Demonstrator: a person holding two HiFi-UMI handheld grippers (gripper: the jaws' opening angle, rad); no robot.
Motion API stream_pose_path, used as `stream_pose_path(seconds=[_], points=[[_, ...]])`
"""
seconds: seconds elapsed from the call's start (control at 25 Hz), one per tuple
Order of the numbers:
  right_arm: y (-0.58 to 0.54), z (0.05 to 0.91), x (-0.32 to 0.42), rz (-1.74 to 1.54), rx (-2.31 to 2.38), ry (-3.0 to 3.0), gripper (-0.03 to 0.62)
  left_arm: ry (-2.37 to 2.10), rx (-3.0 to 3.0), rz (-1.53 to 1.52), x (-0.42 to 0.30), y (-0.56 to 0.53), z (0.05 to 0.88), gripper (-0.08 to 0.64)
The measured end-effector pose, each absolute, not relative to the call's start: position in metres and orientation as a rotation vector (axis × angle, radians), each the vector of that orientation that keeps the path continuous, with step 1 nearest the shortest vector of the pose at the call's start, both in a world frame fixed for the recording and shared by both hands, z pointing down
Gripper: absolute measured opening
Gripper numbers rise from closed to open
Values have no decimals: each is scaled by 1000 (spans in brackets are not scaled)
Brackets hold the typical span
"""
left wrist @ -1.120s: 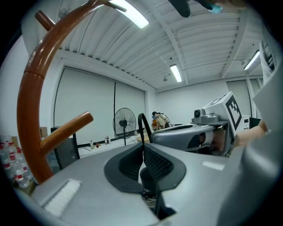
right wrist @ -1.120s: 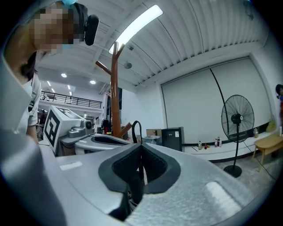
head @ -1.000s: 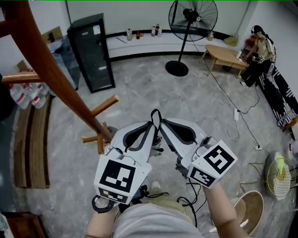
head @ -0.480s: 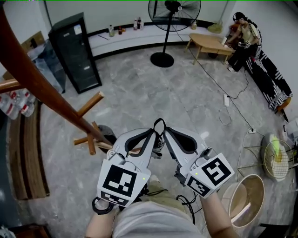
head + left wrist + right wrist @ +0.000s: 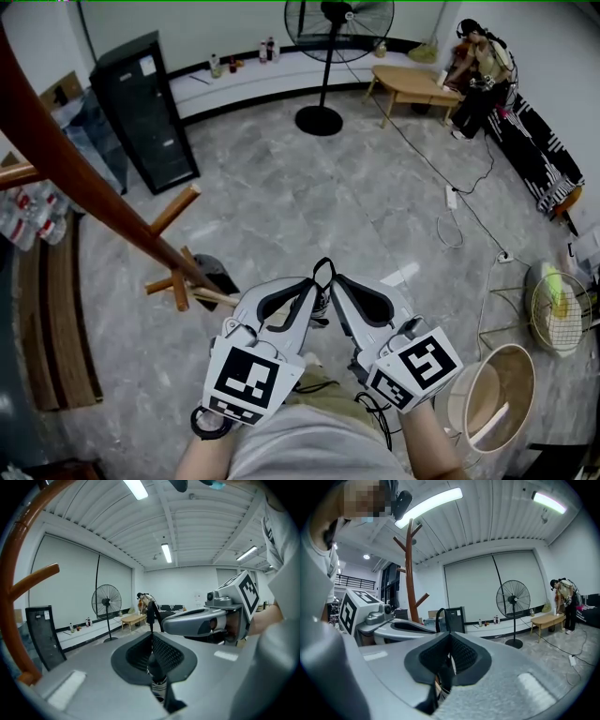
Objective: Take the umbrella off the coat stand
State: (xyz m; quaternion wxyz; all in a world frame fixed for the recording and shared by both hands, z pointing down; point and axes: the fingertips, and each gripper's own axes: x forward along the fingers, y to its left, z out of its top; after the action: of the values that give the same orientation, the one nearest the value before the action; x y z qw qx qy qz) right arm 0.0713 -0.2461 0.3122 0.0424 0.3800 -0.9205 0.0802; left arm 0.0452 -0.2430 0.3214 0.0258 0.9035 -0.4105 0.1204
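Closest in, the left gripper (image 5: 310, 283) and the right gripper (image 5: 336, 281) are held side by side with their tips nearly touching, just to the right of the coat stand's (image 5: 89, 183) foot in the head view. The left gripper's (image 5: 151, 637) jaws are pressed together on a slim dark stub with a silvery ringed collar. This looks like part of the umbrella (image 5: 158, 670), though which part cannot be told. The right gripper's (image 5: 450, 638) jaws are likewise pinched on a dark piece of the umbrella (image 5: 444, 677) low in their gap.

A thin black strap loop (image 5: 323, 262) stands up where the two sets of tips meet. In the right gripper view the loop (image 5: 436, 619) rises in front of the coat stand (image 5: 410, 583).

The umbrella is off the stand's pegs and clear of its leaning trunk, held between the grippers beside the stand's base. A lower peg (image 5: 174, 210) juts toward the grippers without touching them.

Beyond the coat stand, a black cabinet (image 5: 141, 112) sits by the wall. Further right of the stand are a pedestal fan (image 5: 323, 66), then a low wooden table (image 5: 410, 82). A person (image 5: 473, 67) is bent over at the table's far end.
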Motion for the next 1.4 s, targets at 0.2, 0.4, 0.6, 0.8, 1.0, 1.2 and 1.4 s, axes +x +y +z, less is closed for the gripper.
stream_pose_path(seconds=[0.2,0.4,0.6,0.8,1.0,1.2,1.4], points=[[-241,317,71,265,1171,-2814,3,-1260,2797,395,44,-239,326,17],[-236,316,72,268,1169,-2819,3,-1262,2798,397,46,-234,325,17],[-233,315,72,270,1168,-2820,3,-1267,2797,397,47,-233,324,17],[-233,315,73,269,1170,-2822,3,-1270,2796,392,47,-233,324,18],[-233,314,73,269,1170,-2825,3,-1269,2799,392,48,-233,323,18],[-233,314,74,272,1170,-2825,3,-1263,2799,391,50,-234,323,18],[-234,316,76,276,1164,-2818,3,-1260,2795,396,52,-234,324,18]])
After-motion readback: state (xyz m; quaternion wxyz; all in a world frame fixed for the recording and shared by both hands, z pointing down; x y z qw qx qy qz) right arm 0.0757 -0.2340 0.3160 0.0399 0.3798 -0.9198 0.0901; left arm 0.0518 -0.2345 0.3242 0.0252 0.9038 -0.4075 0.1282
